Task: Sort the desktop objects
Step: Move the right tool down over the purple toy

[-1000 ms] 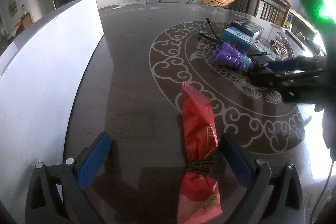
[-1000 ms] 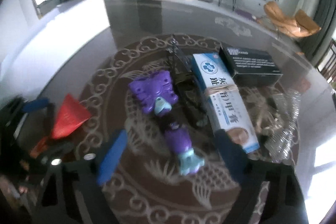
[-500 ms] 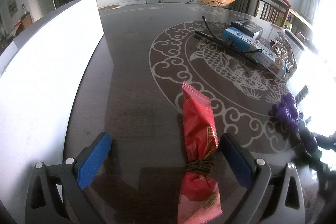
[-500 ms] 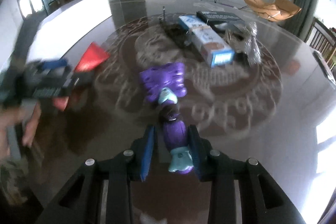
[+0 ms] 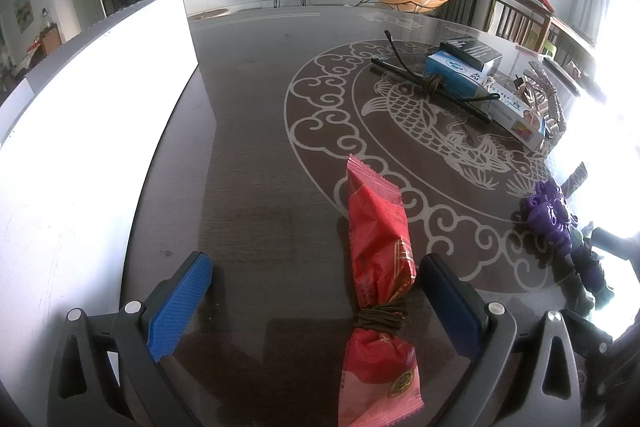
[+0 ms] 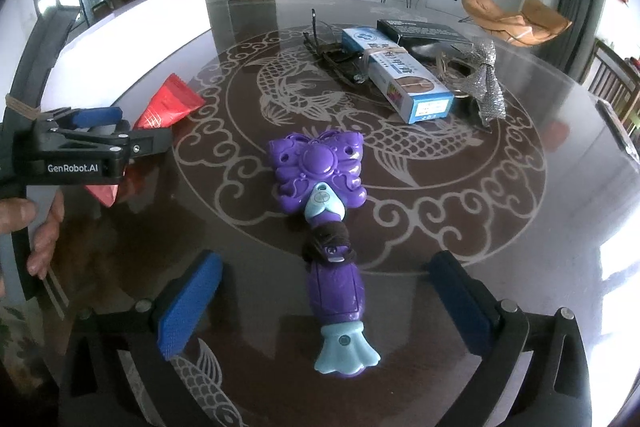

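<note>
Right gripper (image 6: 324,303): jaws just sprang wide, purple toy (image 6: 326,211) lying loose between them (untouched).
Left gripper (image 5: 316,303): wide open around red packet (image 5: 378,267).

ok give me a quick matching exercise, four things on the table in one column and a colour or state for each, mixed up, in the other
1. snack packet
2. butterfly toy
3. long box
4. bow

a. silver and glittery
b. purple, lying between the open right tool's pads
c. red, tied round with cord
d. blue and white, with a band round it

Pairs: 1-c, 2-b, 3-d, 4-a
</note>
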